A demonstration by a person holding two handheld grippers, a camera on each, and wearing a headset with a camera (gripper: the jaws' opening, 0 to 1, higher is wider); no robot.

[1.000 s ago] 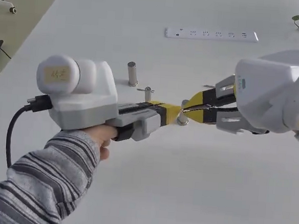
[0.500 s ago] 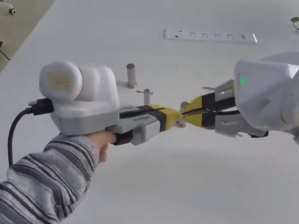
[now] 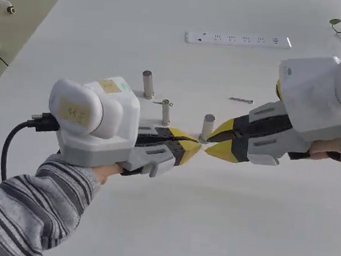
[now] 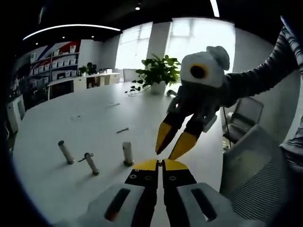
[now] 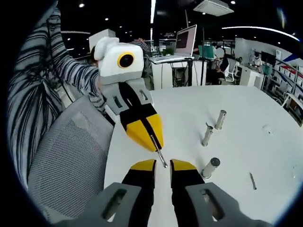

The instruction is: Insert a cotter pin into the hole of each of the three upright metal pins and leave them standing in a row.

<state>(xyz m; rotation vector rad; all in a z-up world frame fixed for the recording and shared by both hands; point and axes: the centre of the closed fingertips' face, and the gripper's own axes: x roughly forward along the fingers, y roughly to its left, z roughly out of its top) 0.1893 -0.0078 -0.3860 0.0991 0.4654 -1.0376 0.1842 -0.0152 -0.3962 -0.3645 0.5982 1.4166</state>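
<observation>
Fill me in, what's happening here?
A person works two grippers at a white table. The left gripper is shut on a cotter pin, facing the open right gripper beside the nearest metal pin. The middle metal pin has one through it; the far metal pin looks bare. A spare cotter pin lies on the table.

Our left gripper [image 3: 198, 146], clamped on a cotter pin [image 5: 158, 151], meets the spread fingers of our right gripper [image 3: 209, 141] head-on. Just beyond the fingertips, three metal pins [image 3: 166, 112] stand in the way. Open table [image 3: 210, 224] lies on the fingers' near side.
</observation>
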